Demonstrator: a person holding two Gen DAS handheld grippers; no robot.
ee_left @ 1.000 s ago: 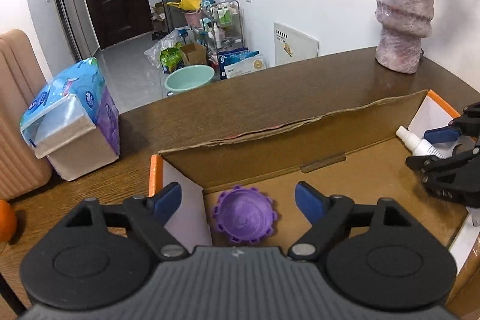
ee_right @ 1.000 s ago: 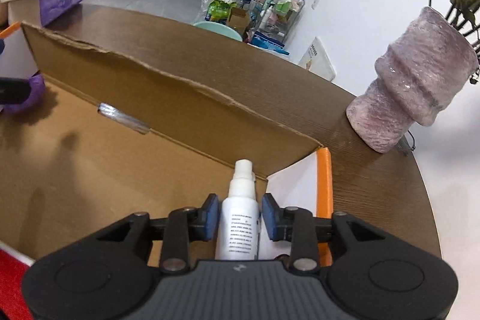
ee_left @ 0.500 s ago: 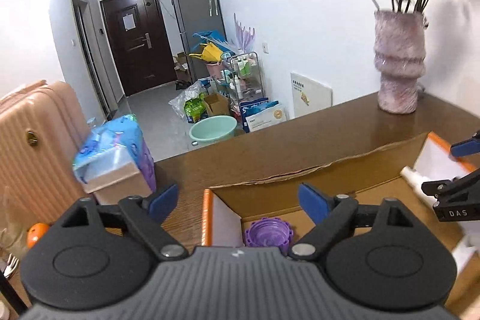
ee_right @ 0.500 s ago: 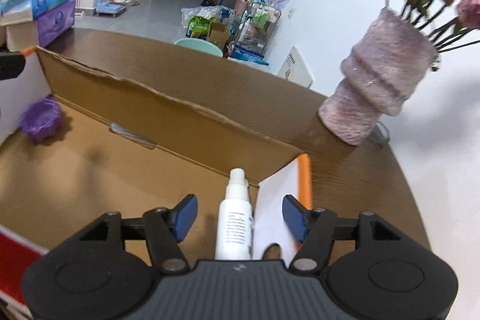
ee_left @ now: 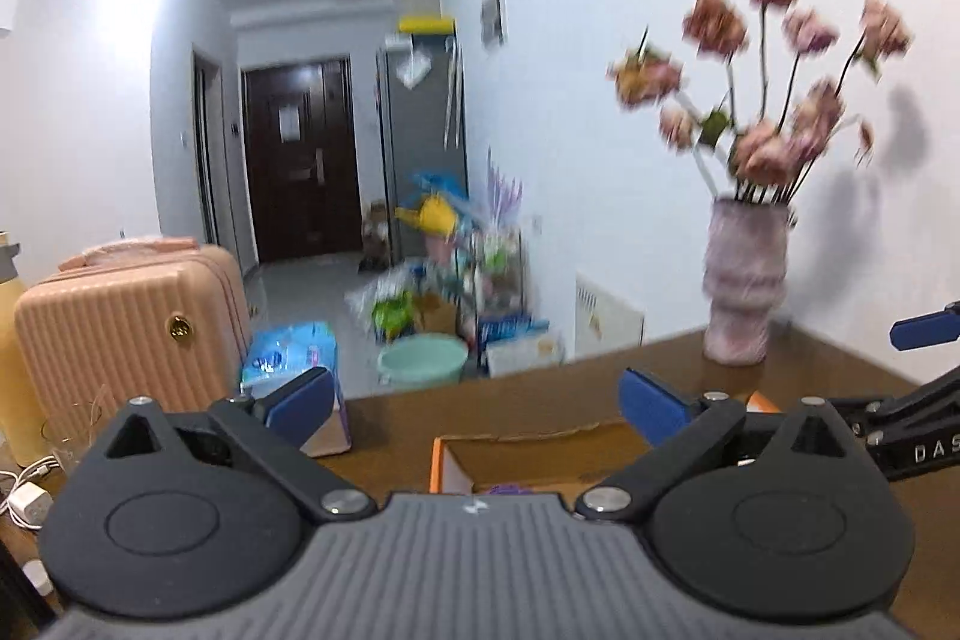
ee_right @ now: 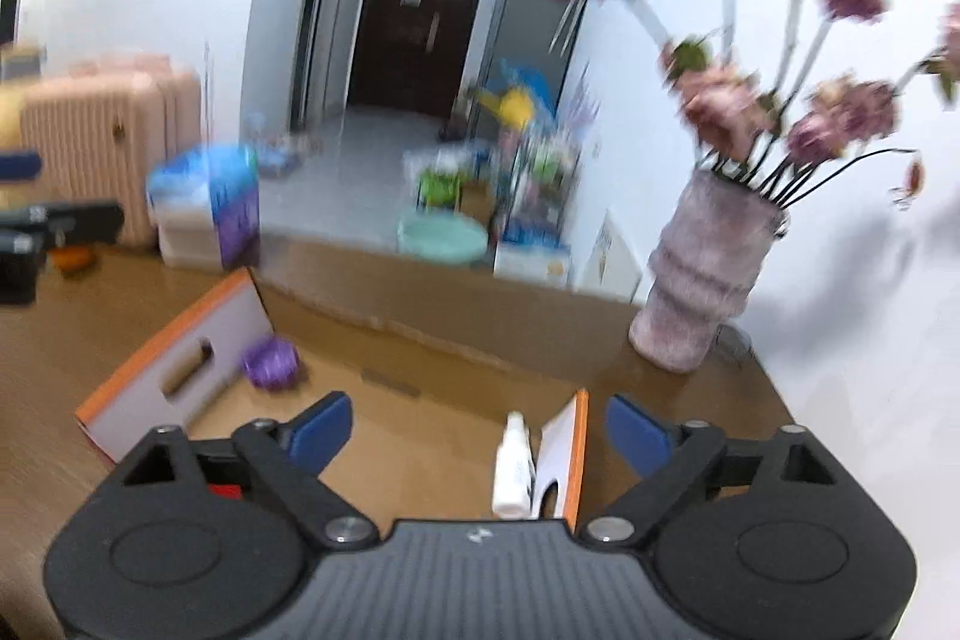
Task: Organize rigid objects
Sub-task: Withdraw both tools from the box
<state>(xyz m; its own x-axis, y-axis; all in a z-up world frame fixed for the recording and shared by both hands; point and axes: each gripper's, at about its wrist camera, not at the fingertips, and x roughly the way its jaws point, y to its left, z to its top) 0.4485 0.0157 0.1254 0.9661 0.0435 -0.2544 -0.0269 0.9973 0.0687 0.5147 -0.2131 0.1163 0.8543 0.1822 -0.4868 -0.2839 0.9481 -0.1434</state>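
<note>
An open cardboard box with orange-edged white end flaps lies on the brown table. A purple ridged cap rests in its far left corner and a white spray bottle leans against its right flap. My right gripper hangs above the box's near side, jaws opening, nothing between them. My left gripper is high over the box's left end, jaws opening and empty; only a sliver of the purple cap shows below it. The other gripper's blue pad shows at the right edge of the left wrist view.
A pink ribbed vase of dried flowers stands at the table's far right. A tissue pack sits at the far left edge, an orange beside it. A pink suitcase, chargers and floor clutter lie beyond.
Both grippers let go, opened wide and rose back from the box. The white bottle stays leaning in the box, the purple cap stays on its floor.
</note>
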